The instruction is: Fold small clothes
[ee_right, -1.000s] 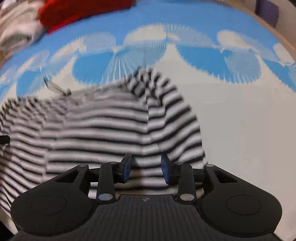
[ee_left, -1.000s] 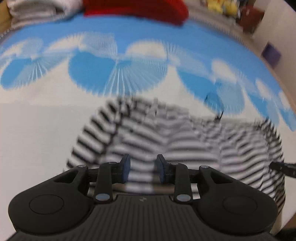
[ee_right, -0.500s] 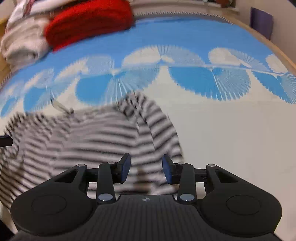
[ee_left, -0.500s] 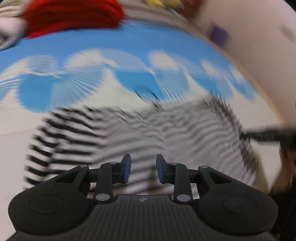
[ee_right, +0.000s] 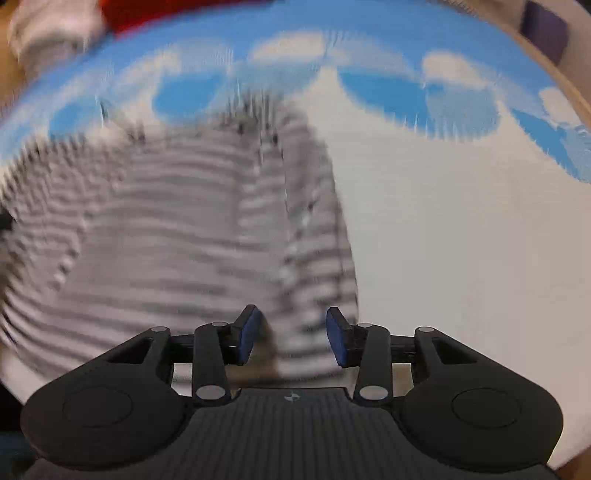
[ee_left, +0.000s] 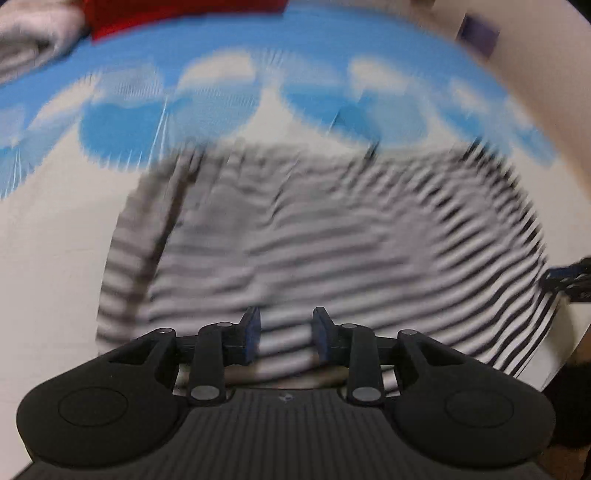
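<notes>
We see the striped shirt lying rumpled on the blue-and-white cloth, both claws, left and right, released above its near edge, the right one's jaws just widened, red clothing far off.

The left gripper and the right gripper look alike. Each has a matte black plastic body with fine ribs along its middle and a small pale mark at the front edge. 2 rounded lobes with shallow round dimples flank it. 2 black link arms with silver pivot pins carry 2 fingers faced with blue pads.
</notes>
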Available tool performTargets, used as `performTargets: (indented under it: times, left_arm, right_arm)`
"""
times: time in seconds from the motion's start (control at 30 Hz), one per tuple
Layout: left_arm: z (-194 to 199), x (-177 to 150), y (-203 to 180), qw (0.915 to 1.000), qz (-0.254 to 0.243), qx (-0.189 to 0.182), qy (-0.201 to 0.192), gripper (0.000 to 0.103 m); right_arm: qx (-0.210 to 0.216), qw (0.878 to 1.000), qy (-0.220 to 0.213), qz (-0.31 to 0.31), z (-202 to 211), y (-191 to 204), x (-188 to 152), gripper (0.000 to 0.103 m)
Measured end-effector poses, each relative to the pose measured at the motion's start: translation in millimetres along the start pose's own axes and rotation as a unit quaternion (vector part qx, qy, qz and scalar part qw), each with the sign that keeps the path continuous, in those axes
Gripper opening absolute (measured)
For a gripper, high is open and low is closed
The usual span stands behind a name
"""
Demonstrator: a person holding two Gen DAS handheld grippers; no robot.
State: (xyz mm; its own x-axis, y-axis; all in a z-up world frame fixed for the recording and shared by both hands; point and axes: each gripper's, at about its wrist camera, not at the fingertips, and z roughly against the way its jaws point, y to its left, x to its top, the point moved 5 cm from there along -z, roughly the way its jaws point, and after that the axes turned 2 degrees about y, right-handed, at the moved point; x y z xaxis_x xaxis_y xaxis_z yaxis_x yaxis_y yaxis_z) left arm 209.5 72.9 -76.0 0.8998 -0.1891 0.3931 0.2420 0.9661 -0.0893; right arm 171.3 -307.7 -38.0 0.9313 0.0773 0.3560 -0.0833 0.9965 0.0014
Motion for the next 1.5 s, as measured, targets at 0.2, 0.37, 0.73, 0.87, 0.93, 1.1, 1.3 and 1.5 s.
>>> performTargets:
  times: [0.2, 0.37, 0.73, 0.87, 0.93, 1.1, 1.3, 1.5]
  left_arm:
    - [24.5, -8.4, 16.9, 0.9992, 0.01, -0.02, -0.032, 0.034]
    - [-1.3, -32.1, 33.7, 0.9983, -0.001, 0.025, 0.052, 0.035]
    - [109.5, -9.3, 16.0, 0.9858, -0.017, 0.054, -0.158, 0.044]
    - [147.6, -29.8, 3.9, 0.976, 0.005, 0.041, -0.214, 0.066]
    - [152.3, -46.0, -1.3, 0.9728, 0.018, 0.042, -0.227, 0.066]
    - [138.3, -87.5, -7.8, 0.9752, 0.035, 0.076, -0.205, 0.065]
    - [141.3, -94.1, -6.1, 0.9697, 0.034, 0.099, -0.221, 0.06]
    - [153.5, -91.0, -2.3, 0.9694, 0.048, 0.113, -0.212, 0.026]
  right_arm:
    - [0.003, 1.0, -0.029, -0.005, 15.4, -6.6, -7.1, 0.044]
    - [-0.014, 1.0, 0.018, 0.01, 0.4, -8.8, -26.1, 0.046]
    - [0.016, 0.969, -0.238, -0.058, 121.4, -10.8, 2.7, 0.05]
    - [0.028, 0.947, -0.312, -0.07, 151.1, -4.7, -3.8, 0.057]
    - [0.032, 0.945, -0.315, -0.081, 146.7, -4.5, -12.3, 0.057]
    - [0.028, 0.947, -0.307, -0.092, 144.1, -3.8, -17.2, 0.057]
    - [0.017, 0.952, -0.294, -0.082, 132.0, 1.0, -21.2, 0.057]
    - [0.008, 0.952, -0.294, -0.081, 132.2, -4.3, -26.7, 0.057]
